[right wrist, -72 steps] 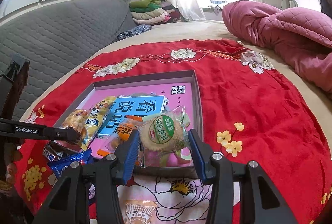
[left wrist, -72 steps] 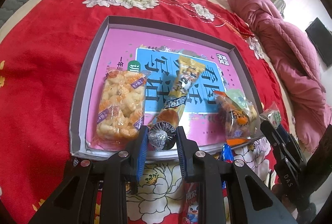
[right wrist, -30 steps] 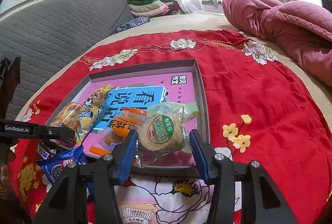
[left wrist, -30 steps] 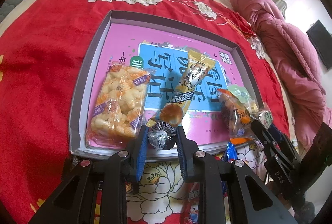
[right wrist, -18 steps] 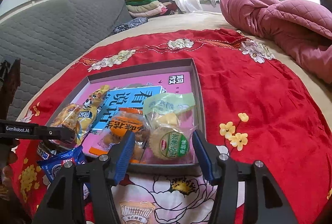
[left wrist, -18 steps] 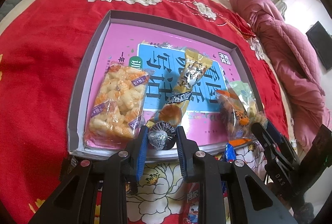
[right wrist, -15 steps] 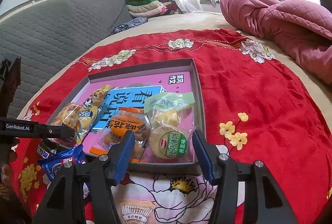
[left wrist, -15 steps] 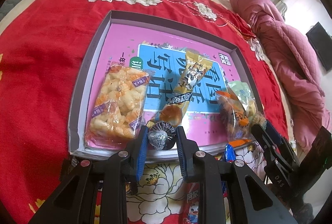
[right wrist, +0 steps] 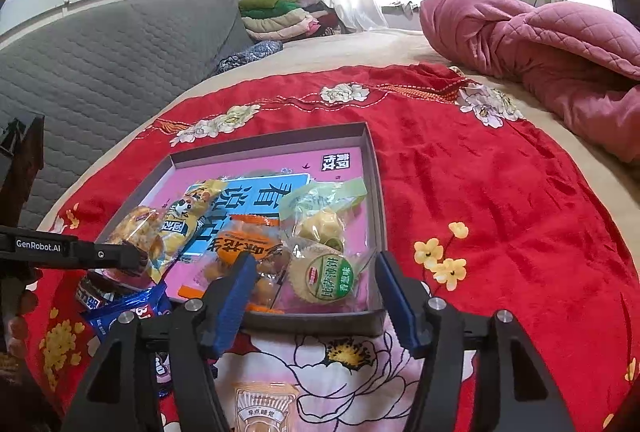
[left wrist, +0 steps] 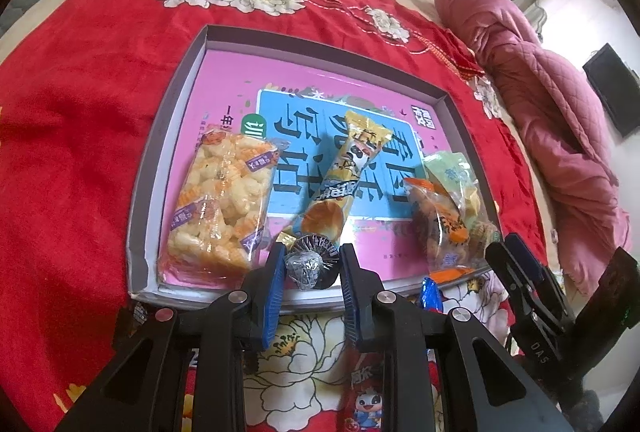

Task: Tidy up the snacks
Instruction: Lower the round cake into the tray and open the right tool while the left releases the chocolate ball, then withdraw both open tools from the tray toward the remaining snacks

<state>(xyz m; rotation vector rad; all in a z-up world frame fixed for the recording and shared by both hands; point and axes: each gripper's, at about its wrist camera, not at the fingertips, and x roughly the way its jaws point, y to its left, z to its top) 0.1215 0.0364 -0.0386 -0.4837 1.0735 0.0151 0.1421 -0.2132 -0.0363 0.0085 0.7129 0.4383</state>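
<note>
A shallow grey box (left wrist: pixel 138 192) with a pink floor lies on the red cloth. In it lie a puffed-snack bag (left wrist: pixel 222 208), a long yellow pack (left wrist: pixel 344 172), an orange pack (left wrist: pixel 438 220) and a green pack (left wrist: pixel 454 168). My left gripper (left wrist: pixel 312 264) is shut on a black and silver wrapped candy (left wrist: pixel 312 264) over the box's near edge. My right gripper (right wrist: pixel 314 264) is open at the box's near right corner (right wrist: pixel 376 316), around a round green-labelled cake (right wrist: pixel 328 278) that lies in the box.
Outside the box's near edge lie a blue packet (right wrist: pixel 128 312) and a cartoon pack (left wrist: pixel 364 404). Another pack (right wrist: pixel 266 408) lies below my right gripper. A pink quilt (right wrist: pixel 560 52) is piled at the right. A grey headboard (right wrist: pixel 100 52) stands behind.
My right gripper opened and let the round cake down into the box, then drew back a little. My left gripper has kept its hold on the candy in place.
</note>
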